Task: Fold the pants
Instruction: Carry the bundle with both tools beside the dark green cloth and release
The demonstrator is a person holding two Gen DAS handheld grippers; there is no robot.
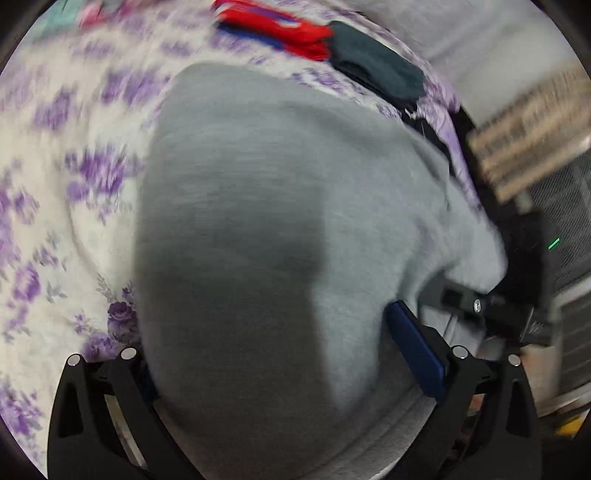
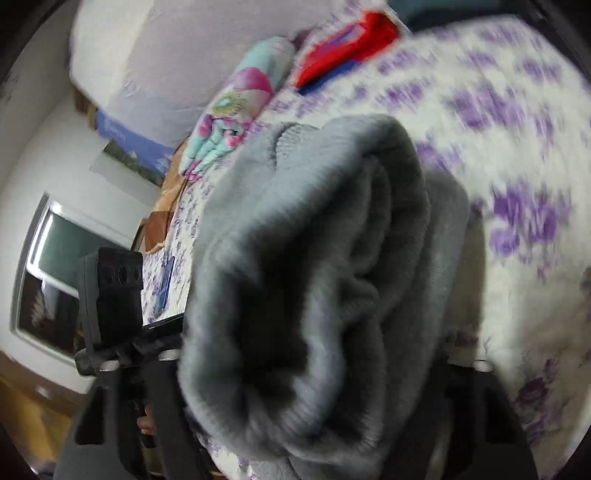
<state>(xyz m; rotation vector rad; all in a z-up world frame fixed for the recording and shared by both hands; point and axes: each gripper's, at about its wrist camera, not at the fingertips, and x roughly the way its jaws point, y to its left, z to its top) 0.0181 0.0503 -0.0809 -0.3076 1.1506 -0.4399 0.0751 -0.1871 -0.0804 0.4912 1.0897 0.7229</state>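
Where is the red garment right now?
The red garment lies at the far end of the floral bedspread, beside a dark green garment, beyond the grey pants.

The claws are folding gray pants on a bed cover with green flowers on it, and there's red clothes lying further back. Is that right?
Almost. The flowers are purple, not green: both wrist views show a white bed cover with purple flowers. The rest holds: the gray pants are bunched between the fingers of the left claw and the right claw, and red clothes lie further back.

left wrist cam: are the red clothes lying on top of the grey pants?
No. The red clothes lie apart on the floral bedspread, beyond the grey pants.
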